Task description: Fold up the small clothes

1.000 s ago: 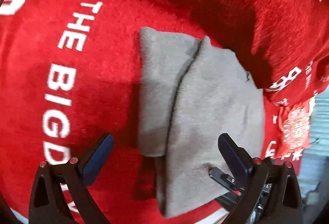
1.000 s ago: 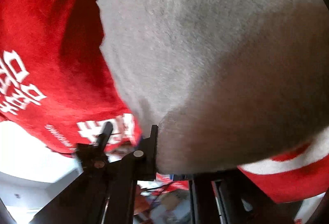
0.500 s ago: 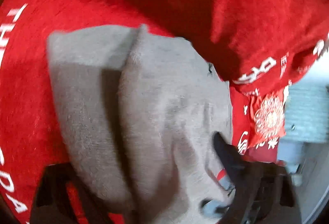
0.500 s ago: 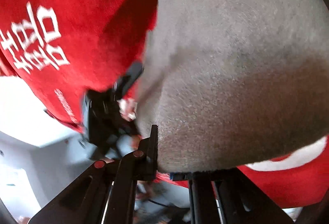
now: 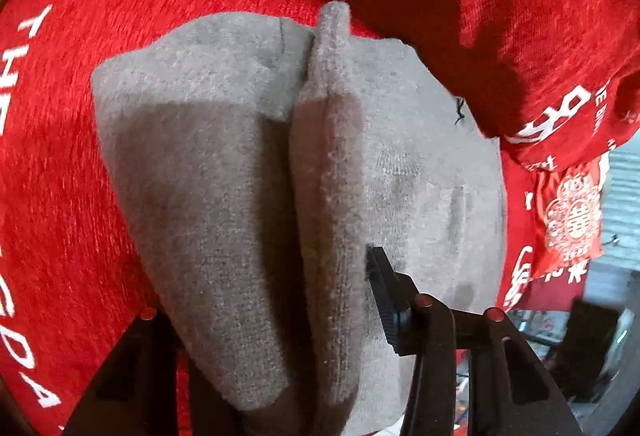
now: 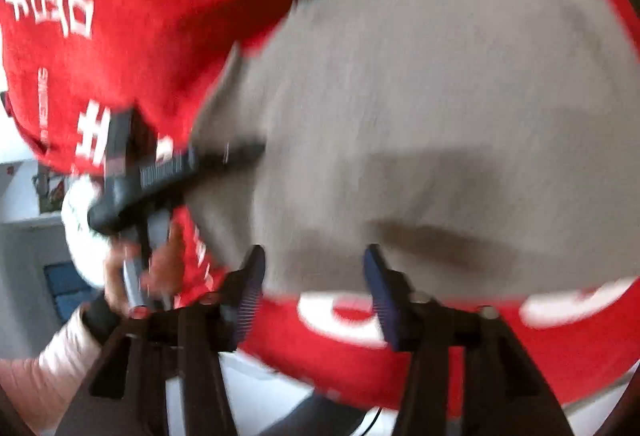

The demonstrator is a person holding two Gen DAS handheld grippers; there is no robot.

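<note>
A small grey knit garment [image 5: 224, 172] lies on a red cloth [image 5: 60, 176] with white lettering. My left gripper [image 5: 320, 300] is shut on a raised fold of the garment; only its right finger [image 5: 384, 292] shows, the left one is hidden under the fabric. In the right wrist view the garment [image 6: 440, 108] fills the frame, blurred. My right gripper [image 6: 312, 288] is open at the garment's near edge, holding nothing. The left gripper [image 6: 224, 156] shows there too, pinching the garment's left edge.
The red cloth [image 6: 120, 48] covers the table and bunches into a raised fold at the right [image 5: 540, 56]. Beyond its edge are a white floor [image 6: 280, 404] and room clutter [image 5: 580, 336]. A hand in a pale sleeve [image 6: 60, 348] holds the left gripper.
My left gripper moved onto the garment and closed on a fold, lifting it. My right gripper let go of the garment's edge and now stands open, drawn back slightly.
</note>
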